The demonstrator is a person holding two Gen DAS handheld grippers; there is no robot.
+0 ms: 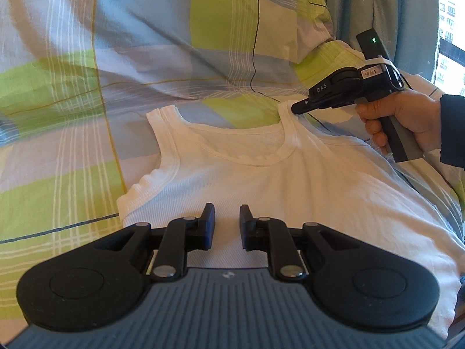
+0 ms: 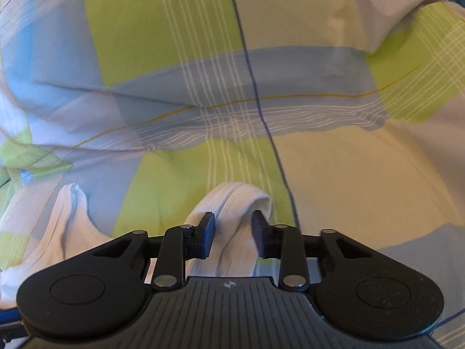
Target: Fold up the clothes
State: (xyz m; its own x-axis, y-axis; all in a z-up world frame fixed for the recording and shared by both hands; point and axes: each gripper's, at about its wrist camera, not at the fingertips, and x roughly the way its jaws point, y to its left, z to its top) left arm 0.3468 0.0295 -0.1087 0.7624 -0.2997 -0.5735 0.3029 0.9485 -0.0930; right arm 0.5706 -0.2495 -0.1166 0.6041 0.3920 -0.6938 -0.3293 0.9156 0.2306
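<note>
Tank top (image 1: 261, 180) flat, bedspread (image 1: 87, 58) open around

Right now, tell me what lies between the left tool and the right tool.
Left wrist view: only the white tank top, flat on the checked bedcover, lies between left tool and right tool.

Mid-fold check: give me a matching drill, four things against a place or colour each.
Things:
1. left tongs
2. right tongs
3. vest
4. bedding

Place or colour:
a. green and blue checks
b. white, spread flat
c. at a shoulder strap
d. over the vest's middle

Pairs: 1-d, 2-c, 3-b, 4-a
</note>
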